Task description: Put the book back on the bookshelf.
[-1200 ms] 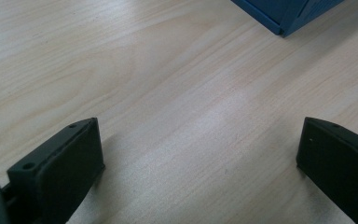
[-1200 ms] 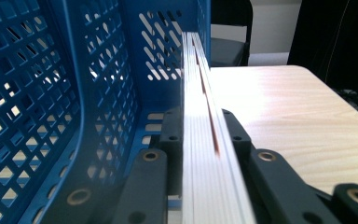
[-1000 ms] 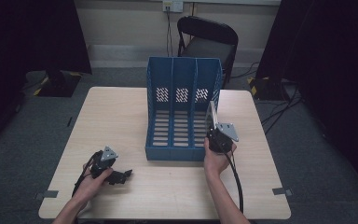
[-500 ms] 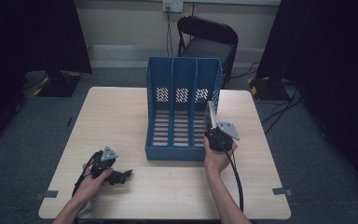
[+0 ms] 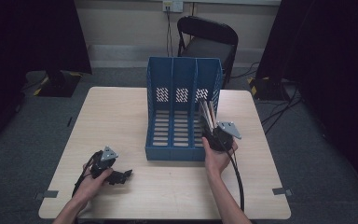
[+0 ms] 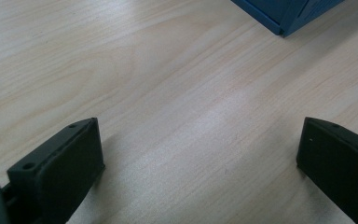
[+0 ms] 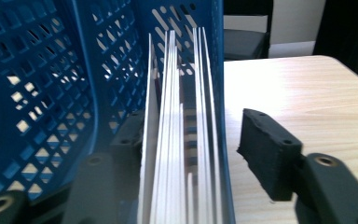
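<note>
While my left gripper [image 5: 121, 176] rests spread wide on the table [image 5: 121, 116], my right gripper [image 7: 191, 154] straddles the papers [image 7: 177, 140] (jaws apart, not pinching). They're upright in the blue file rack's [image 5: 182, 112] rightmost slot.

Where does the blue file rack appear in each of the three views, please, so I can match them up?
High view: the blue file rack stands at the table's centre, open front towards the person.
Left gripper view: one low corner at the top right edge.
Right gripper view: its perforated walls cover the left half.
Shared landmark: the pale wooden table.
</note>
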